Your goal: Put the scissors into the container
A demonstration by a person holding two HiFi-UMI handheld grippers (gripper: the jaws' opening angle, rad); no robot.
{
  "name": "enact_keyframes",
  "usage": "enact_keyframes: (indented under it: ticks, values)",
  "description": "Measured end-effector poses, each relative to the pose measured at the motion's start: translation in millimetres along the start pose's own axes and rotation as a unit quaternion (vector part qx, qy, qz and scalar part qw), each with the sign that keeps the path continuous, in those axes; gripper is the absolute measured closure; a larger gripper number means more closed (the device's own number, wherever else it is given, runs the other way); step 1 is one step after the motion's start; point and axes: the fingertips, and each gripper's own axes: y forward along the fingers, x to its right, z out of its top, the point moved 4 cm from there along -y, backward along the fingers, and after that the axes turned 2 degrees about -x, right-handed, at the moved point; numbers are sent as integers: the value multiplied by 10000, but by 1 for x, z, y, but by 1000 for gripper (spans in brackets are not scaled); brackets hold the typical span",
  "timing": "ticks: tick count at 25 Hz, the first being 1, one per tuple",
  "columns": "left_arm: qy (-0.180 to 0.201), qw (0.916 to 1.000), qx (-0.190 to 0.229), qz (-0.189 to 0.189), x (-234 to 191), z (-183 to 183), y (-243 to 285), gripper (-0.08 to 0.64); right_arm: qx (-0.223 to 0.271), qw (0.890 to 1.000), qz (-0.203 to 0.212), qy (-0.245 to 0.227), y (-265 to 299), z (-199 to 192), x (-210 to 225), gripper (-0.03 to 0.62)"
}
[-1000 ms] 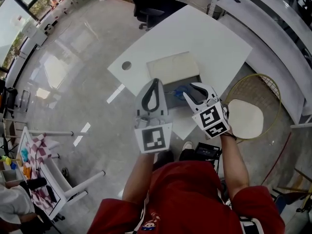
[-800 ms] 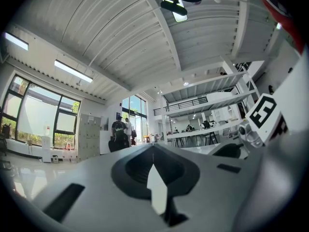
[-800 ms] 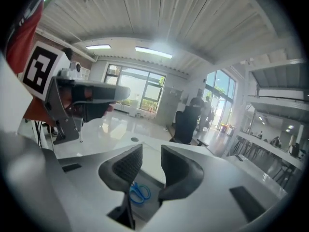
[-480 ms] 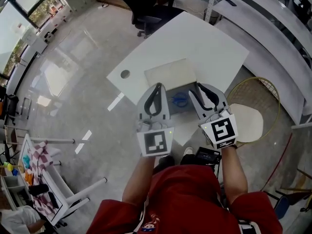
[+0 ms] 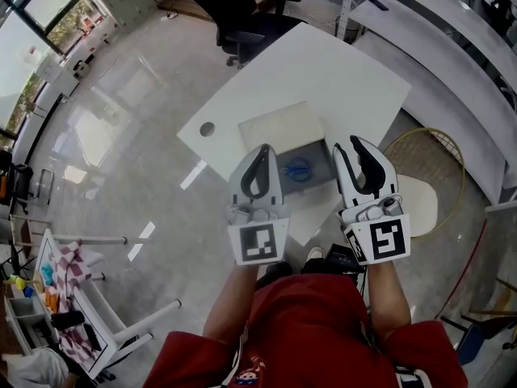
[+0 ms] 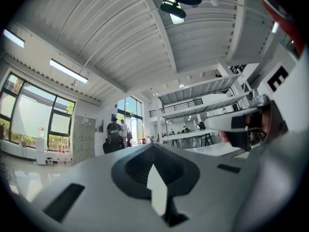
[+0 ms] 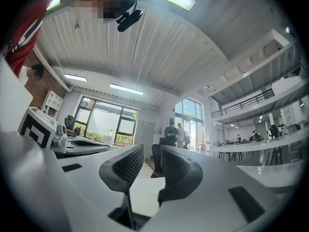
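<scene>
The blue-handled scissors (image 5: 297, 168) lie inside the shallow grey container (image 5: 321, 162), which sits at the near edge of the white surface (image 5: 323, 71). The left gripper (image 5: 262, 150) hangs above with its fingers pressed together on nothing. The right gripper (image 5: 349, 144) has its fingers wide; they have just been closing slightly, with nothing between them. A careless dip by either gripper could probably nudge the container off that edge.

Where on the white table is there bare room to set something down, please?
The far half of the white table, beyond the cream mat, is bare, as is the strip between mat and round hole. The near edge is crowded: the grey container holding the blue scissors, flanked by the left gripper and right gripper.
</scene>
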Motion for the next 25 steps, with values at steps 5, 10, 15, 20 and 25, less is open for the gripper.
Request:
enact_keyframes:
  ticks: [5,10,15,20,25]
  values:
    - [-35,10000,-1,65,-4,1,-4,551,136,9998,-129,99,-4,3,6,523]
    - [12,10000,-22,78,-4,1,-9,551,101,9998,-185,24,-7,2,6,557]
    - [25,10000,-11,43,0,5,-12,551,100,9997,-203,22,-10,1,5,578]
    - [62,9999,-84,-10,4,6,-17,551,50,9996,-200,-169,-12,0,3,583]
    - [71,10000,-22,-36,9,6,-14,551,-97,9993,-204,-295,-11,-5,6,584]
